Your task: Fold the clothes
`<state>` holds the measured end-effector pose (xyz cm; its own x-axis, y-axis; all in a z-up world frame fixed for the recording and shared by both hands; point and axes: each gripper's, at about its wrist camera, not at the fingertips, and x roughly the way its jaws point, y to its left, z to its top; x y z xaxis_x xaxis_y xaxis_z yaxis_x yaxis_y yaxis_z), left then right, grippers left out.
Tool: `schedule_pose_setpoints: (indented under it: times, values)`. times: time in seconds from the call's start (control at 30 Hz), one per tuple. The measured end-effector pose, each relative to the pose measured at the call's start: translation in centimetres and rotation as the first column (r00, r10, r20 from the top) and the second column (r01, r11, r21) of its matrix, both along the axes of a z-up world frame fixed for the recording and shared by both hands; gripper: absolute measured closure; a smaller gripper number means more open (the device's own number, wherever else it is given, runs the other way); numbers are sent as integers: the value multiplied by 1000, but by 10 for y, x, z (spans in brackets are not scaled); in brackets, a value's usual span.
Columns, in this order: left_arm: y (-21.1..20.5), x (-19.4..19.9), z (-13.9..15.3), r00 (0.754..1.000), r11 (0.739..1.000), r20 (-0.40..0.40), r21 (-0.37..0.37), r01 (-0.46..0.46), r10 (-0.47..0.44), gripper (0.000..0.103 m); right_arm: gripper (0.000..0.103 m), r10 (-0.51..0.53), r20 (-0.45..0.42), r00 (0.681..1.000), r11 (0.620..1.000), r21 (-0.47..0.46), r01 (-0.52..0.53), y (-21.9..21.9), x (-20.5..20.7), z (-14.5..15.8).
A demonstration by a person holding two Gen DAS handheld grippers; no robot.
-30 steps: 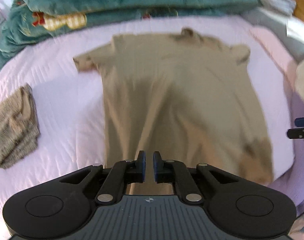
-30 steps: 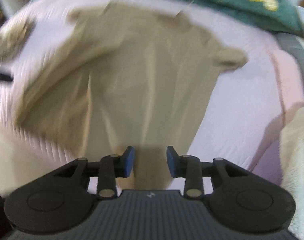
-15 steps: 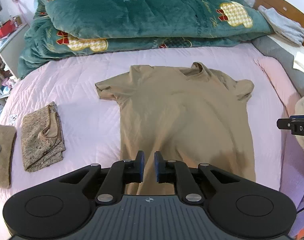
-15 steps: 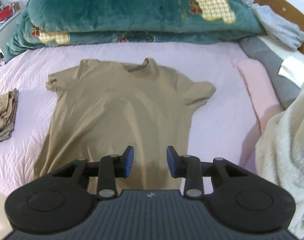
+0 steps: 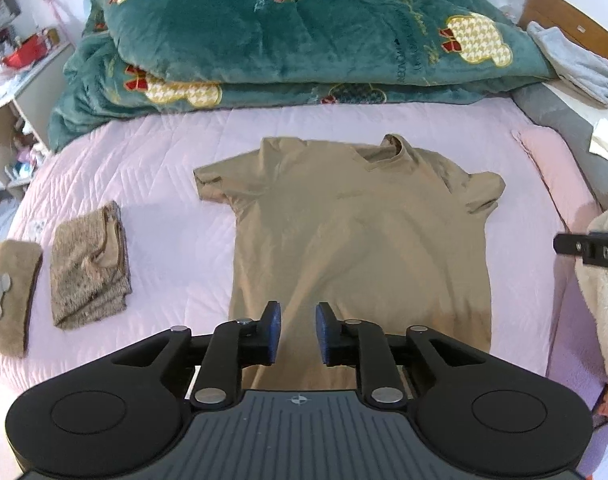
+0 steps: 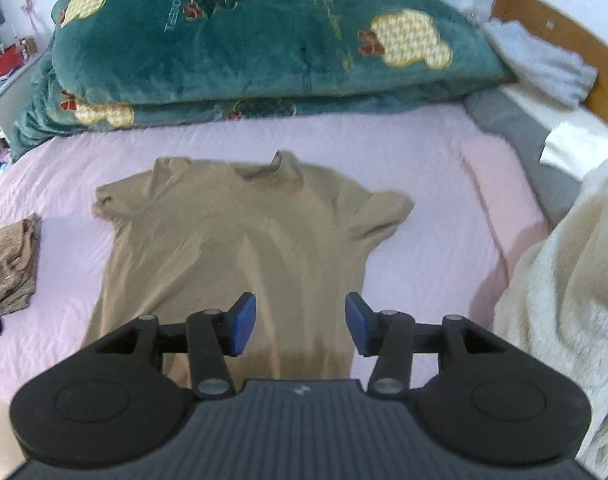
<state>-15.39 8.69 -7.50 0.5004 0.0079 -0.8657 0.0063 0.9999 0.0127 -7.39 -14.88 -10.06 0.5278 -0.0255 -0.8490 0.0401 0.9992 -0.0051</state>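
Note:
A tan short-sleeved T-shirt (image 5: pixel 356 240) lies spread flat on the pink quilted bed (image 5: pixel 176 168), collar toward the far side; it also shows in the right wrist view (image 6: pixel 240 248). My left gripper (image 5: pixel 298 332) is open and empty, held above the shirt's near hem. My right gripper (image 6: pixel 300 324) is open wider and empty, above the hem's right part. The tip of the right gripper (image 5: pixel 588 250) shows at the right edge of the left wrist view.
A folded brown knit garment (image 5: pixel 88 268) and a tan fuzzy folded item (image 5: pixel 8 296) lie left of the shirt. A teal duvet (image 5: pixel 304 40) is piled at the far side. A cream fleece (image 6: pixel 564 304) lies at the right, a pink pillow (image 6: pixel 500 196) beyond it.
The shirt was pulled and laid flat. My left gripper, shut on the hem before, has opened and let go. My right gripper has opened wider. Both have drawn back a little.

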Motion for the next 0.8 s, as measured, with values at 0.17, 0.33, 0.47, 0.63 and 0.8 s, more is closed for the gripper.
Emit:
schedule_pose_setpoints:
  times: [0.17, 0.33, 0.47, 0.63, 0.8]
  values:
    - [-1, -1, 4, 1000, 1000, 2, 17, 8, -8, 78, 53, 22, -5, 1000, 999, -35, -22, 1, -11, -2]
    - [2, 4, 17, 999, 1000, 32, 23, -5, 4, 75, 53, 14, 12, 1000, 999, -47, -13, -5, -11, 4]
    - [-1, 7, 26, 998, 1000, 58, 20, -10, 9, 68, 52, 20, 40, 999, 998, -59, -17, -7, -5, 14]
    - [-4, 9, 33, 996, 1000, 84, 23, -11, 9, 63, 52, 38, 70, 997, 998, -61, -34, -4, 2, 23]
    - [-5, 11, 36, 996, 999, 92, 31, -8, 5, 62, 52, 54, 63, 997, 997, -57, -50, 2, 2, 22]
